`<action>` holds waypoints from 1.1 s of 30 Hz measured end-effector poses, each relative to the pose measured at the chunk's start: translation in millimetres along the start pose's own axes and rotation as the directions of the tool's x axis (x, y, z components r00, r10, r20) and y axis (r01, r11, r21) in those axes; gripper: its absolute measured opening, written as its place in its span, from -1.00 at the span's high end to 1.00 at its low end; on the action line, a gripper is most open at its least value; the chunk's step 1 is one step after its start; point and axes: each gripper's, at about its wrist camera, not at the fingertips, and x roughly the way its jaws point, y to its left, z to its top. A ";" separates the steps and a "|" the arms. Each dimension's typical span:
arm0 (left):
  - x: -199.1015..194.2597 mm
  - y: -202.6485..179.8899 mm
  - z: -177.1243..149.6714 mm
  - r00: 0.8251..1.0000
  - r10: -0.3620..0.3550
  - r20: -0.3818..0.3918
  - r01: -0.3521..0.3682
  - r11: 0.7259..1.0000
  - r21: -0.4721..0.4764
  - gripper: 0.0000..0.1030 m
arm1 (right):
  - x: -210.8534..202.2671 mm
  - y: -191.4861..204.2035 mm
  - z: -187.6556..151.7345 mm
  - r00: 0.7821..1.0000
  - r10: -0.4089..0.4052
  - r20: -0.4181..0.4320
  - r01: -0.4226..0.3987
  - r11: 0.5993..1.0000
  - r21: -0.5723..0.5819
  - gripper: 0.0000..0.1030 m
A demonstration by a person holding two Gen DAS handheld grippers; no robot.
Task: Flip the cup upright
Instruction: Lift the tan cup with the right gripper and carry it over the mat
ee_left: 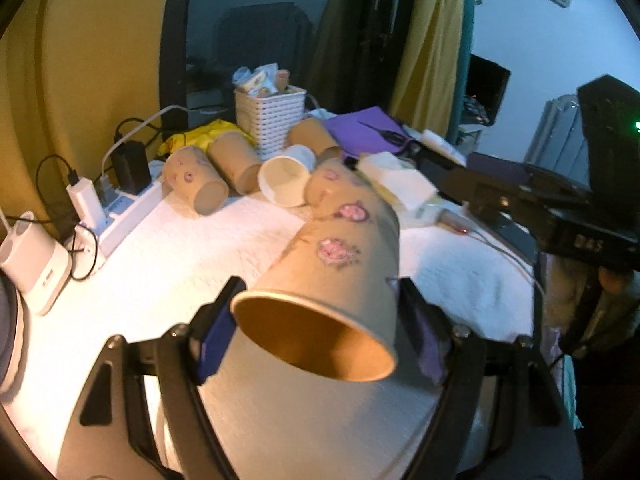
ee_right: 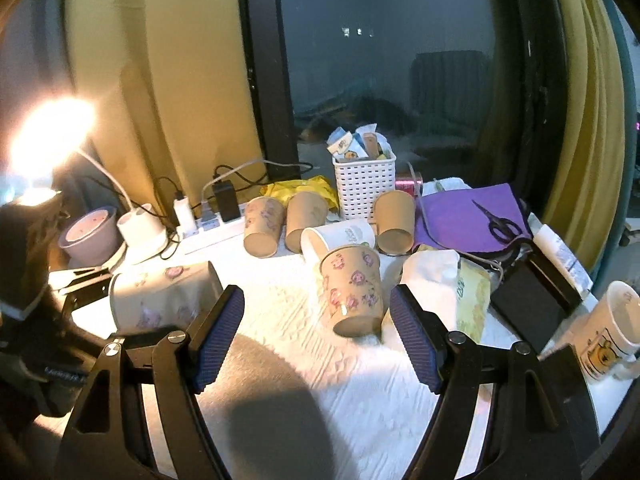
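Note:
My left gripper (ee_left: 316, 312) is shut on a tan paper cup with pink flower prints (ee_left: 340, 264). The cup is held above the white cloth, tilted, its open mouth toward the camera. The same cup shows at the left of the right wrist view (ee_right: 160, 296), held by the left gripper. My right gripper (ee_right: 316, 332) is open and empty above the cloth. A second flowered cup (ee_right: 354, 292) lies on its side just ahead of the right gripper, nearer its right finger (ee_right: 412, 332). Several more cups (ee_right: 308, 220) lie on their sides behind it.
A white basket (ee_right: 364, 188) stands at the back by the window. A power strip with chargers (ee_right: 208, 220) lies at the back left, near a lit lamp (ee_right: 48, 140). A purple sheet with scissors (ee_right: 500, 222), a tissue pack (ee_right: 472, 296) and a mug (ee_right: 608, 332) are on the right.

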 end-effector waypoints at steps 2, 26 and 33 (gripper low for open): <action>-11.6 -7.4 -7.2 1.000 -0.011 0.006 0.011 1.000 -0.004 -0.49 | -10.5 5.3 -3.0 1.000 0.001 0.007 0.000 1.000 -0.006 -0.51; -74.0 -66.1 -109.7 0.999 -0.047 -0.019 0.047 0.999 0.002 -0.49 | -79.3 49.3 -67.3 1.000 0.014 -0.008 -0.015 0.999 -0.041 -0.51; -73.6 -68.0 -128.4 1.000 -0.020 -0.021 0.020 0.999 0.028 -0.49 | -75.1 58.1 -93.5 0.998 0.024 -0.054 -0.026 0.999 -0.039 -0.51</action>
